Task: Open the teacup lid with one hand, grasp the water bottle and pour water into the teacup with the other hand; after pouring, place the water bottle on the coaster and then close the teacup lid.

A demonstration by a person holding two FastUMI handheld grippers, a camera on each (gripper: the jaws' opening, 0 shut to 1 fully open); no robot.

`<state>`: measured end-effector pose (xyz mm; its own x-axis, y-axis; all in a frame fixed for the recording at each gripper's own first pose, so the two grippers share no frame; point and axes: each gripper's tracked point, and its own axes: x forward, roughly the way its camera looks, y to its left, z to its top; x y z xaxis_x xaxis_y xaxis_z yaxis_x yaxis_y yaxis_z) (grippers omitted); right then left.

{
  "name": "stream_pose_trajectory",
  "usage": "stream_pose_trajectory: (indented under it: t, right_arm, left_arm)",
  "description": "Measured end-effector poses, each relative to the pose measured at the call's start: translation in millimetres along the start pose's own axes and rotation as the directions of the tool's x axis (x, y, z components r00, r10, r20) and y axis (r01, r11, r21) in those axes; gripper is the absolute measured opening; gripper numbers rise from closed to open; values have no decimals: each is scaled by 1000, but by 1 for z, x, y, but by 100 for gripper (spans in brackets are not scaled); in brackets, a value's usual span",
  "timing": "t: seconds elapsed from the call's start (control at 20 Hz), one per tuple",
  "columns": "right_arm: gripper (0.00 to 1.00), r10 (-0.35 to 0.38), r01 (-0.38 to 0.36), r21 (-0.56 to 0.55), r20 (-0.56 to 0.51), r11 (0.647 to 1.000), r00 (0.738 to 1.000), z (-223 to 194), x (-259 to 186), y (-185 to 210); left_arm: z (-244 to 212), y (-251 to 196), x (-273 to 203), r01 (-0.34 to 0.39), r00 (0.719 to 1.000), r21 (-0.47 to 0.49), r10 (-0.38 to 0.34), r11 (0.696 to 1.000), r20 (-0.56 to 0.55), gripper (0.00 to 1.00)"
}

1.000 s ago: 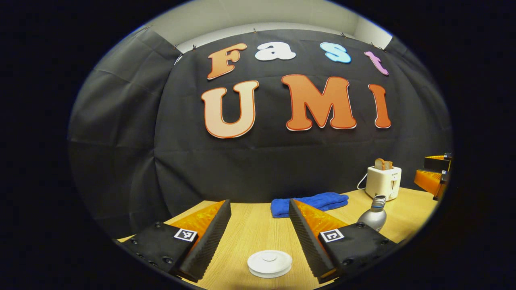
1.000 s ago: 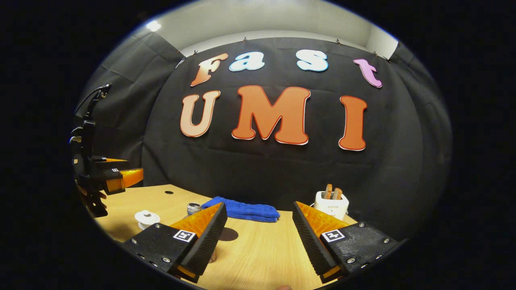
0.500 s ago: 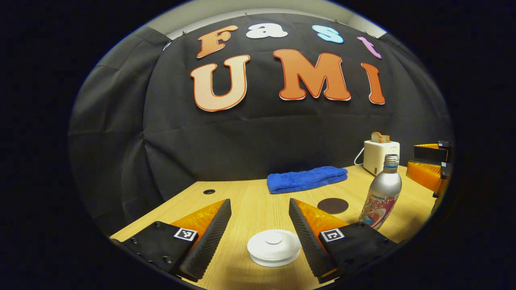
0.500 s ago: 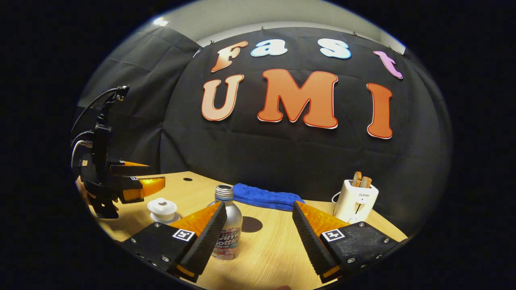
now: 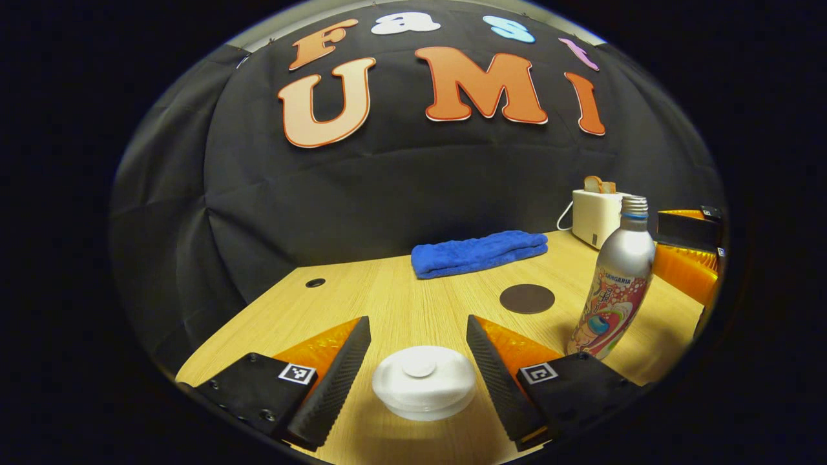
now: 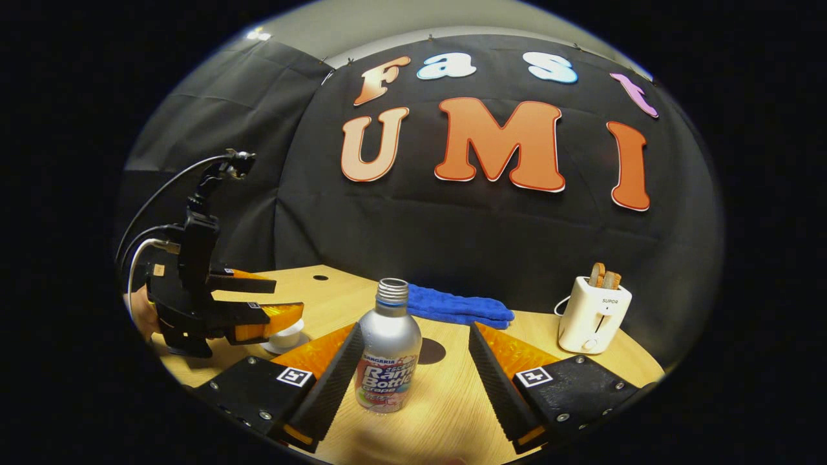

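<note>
A: Left gripper view has your left gripper (image 5: 418,352) low in the frame, jaws spread to either side of the teacup lid (image 5: 423,381), neither finger touching it. The lid sits on the cup, so step one isn't done.

B: And your other hand?

A: In the right gripper view your right gripper (image 6: 413,358) has its jaws spread too, with the water bottle (image 6: 389,355) standing upright between them at lower centre, nearer your left finger; I can't tell whether it touches. The bottle isn't gripped.

B: So what's left for you?

A: As I judge it, everything: lift the lid, clamp and pour, set the bottle on the dark coaster (image 5: 526,299) right of centre on the worktop (image 5: 387,297), then close the lid.
</note>
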<state>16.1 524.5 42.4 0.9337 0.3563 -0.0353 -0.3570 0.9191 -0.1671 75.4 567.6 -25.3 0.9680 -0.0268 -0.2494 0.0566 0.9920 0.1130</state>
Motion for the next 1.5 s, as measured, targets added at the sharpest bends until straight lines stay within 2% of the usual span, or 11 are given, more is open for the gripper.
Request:
stream_pose_trajectory:
  t: [0.15,0.3,0.55,0.7,0.75,0.85,1.05,1.1,1.35,1.4,1.5]
  right_arm:
    - [98,19,-19,-1,-11,1000,1000,-4,3,5]
    - [98,30,-30,3,-27,1000,999,-9,7,7]
    - [98,45,-44,8,-46,999,998,-15,12,11]
    - [98,53,-53,0,-66,999,996,-23,14,15]
    - [98,55,-56,-2,-74,998,996,-25,15,16]
    - [98,59,-60,-12,-92,998,994,-30,18,18]
    - [98,70,-74,-29,-123,997,990,-39,24,25]
    - [98,74,-78,-32,-129,996,989,-41,26,26]
    - [98,77,-84,-34,-173,996,982,-52,33,26]
    - [98,78,-85,-32,-183,996,980,-53,35,26]
    - [99,83,-90,-26,-204,996,975,-56,38,27]
  left_arm:
    - [-7,0,5,-1,1000,7,1,1000,-20,98]
    - [-14,0,11,-6,999,14,6,1000,-44,82]
    - [-23,-1,17,-3,997,8,4,1000,-73,66]
    - [-24,-5,15,-2,996,13,3,1000,-86,48]
    - [-22,-5,14,-6,997,14,7,1000,-81,54]
    - [-19,-4,16,-10,998,-3,10,1000,-65,36]
    - [-18,-4,16,-10,999,-29,8,1000,-50,26]
    - [-17,-5,15,-7,999,-33,5,999,-46,31]
    - [1,5,9,-28,999,-47,29,999,20,31]
    - [6,9,8,-36,999,-47,38,998,34,26]
    - [11,14,4,-45,998,-47,47,998,51,30]
